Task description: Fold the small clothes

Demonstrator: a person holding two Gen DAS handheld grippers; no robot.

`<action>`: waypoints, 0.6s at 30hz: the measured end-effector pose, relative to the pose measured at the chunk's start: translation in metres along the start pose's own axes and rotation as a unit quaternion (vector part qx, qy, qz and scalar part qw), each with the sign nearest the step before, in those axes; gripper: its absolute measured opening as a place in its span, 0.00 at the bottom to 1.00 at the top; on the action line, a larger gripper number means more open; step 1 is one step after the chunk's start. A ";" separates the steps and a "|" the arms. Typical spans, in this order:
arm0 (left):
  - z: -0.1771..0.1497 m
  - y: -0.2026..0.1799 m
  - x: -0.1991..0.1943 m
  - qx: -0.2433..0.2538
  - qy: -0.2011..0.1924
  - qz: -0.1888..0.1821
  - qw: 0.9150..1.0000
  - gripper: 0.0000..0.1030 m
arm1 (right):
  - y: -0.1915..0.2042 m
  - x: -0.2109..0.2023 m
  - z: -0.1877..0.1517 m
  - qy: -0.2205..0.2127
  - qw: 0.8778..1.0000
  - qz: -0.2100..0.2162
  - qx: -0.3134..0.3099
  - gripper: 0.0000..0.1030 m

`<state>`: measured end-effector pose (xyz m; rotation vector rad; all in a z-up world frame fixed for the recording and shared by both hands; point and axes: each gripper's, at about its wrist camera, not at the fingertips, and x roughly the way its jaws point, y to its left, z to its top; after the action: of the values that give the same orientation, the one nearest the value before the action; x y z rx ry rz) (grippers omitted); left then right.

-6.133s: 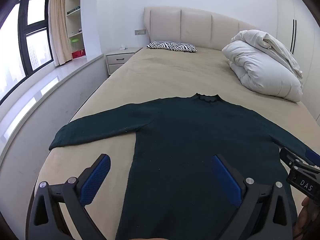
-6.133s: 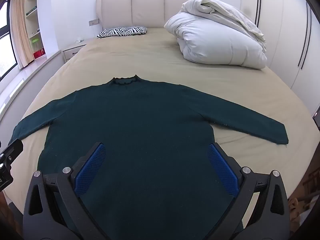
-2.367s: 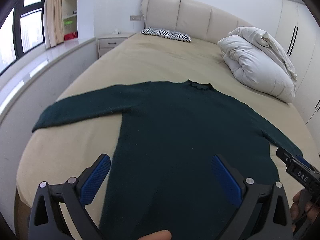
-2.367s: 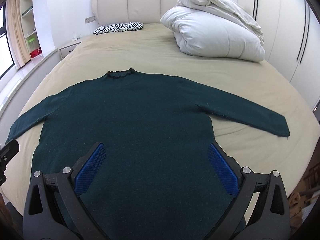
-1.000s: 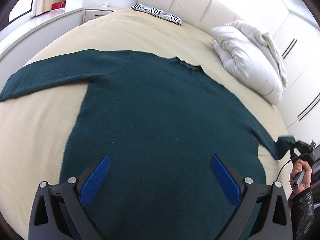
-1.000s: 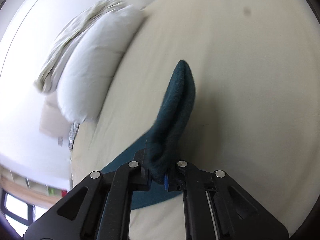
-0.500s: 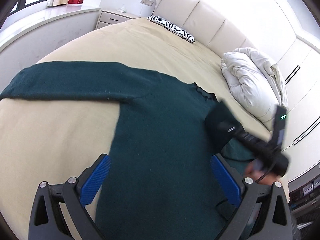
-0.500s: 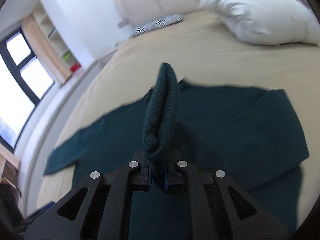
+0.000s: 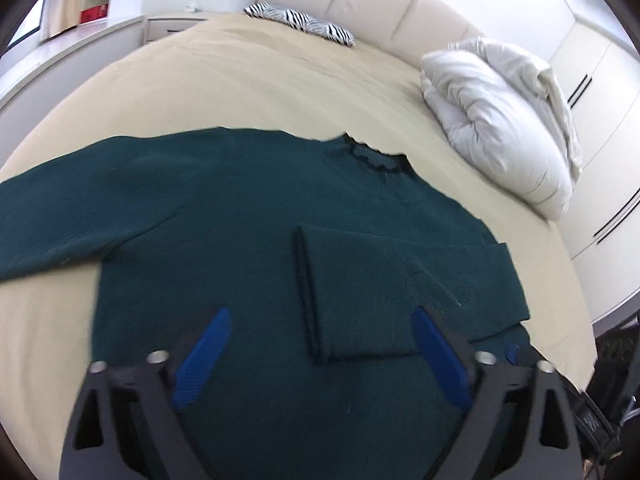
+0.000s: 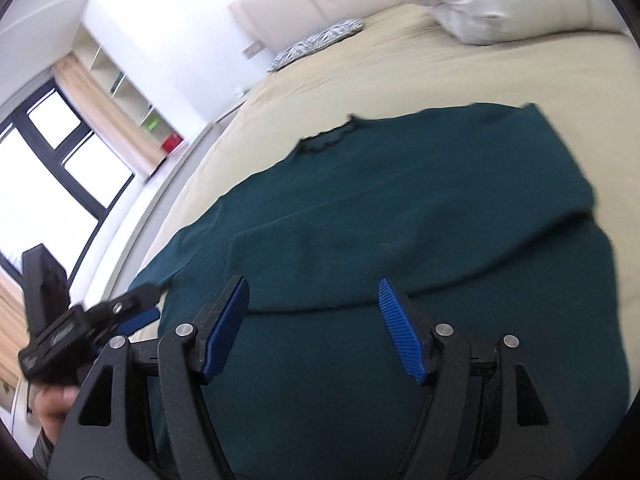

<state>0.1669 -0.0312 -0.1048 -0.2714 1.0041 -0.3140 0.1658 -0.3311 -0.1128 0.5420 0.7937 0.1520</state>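
Right gripper (image 10: 314,330): jaws opening, blue pads apart, nothing between them; the folded sleeve (image 10: 400,248) lies free on the sweater body just ahead of the pads. Released.

Left gripper (image 9: 320,356): jaws closing from wide, still well apart, no cloth pinched; they hover over the lower body of the sweater (image 9: 240,208). In the right wrist view this gripper shows at the lower left edge, carried by a hand (image 10: 52,400), near the sweater's other side.

Sweater: dark green knit, flat on the bed (image 9: 260,84), collar (image 9: 372,156) toward the headboard. One sleeve is laid across the chest, its cuff end near the middle of the body. The other sleeve (image 9: 52,220) is spread outward to the bed's edge.

Handling, judged: knit looks soft, light, limp; it will drape and stretch, not hold a crease by itself, and should grip well on the beige sheet, so dragging may bunch it. Best hold for the spread sleeve is likely at the cuff, pinching both layers, lifting enough to clear the body before laying it over. For later body folds, take hem and shoulder corners together.

Further off: white duvet (image 9: 500,120) and zebra pillow (image 9: 300,24) well apart from the sweater, no obstruction
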 end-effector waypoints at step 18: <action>0.053 -0.027 0.015 0.041 -0.031 0.005 0.999 0.08 | -0.125 -0.030 -0.004 -0.033 0.991 -0.005 0.127 0.64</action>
<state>0.2157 -0.0577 -0.0797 -0.1998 0.9278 -0.3350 0.1333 -0.4461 -0.1613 0.7791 0.7545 0.0239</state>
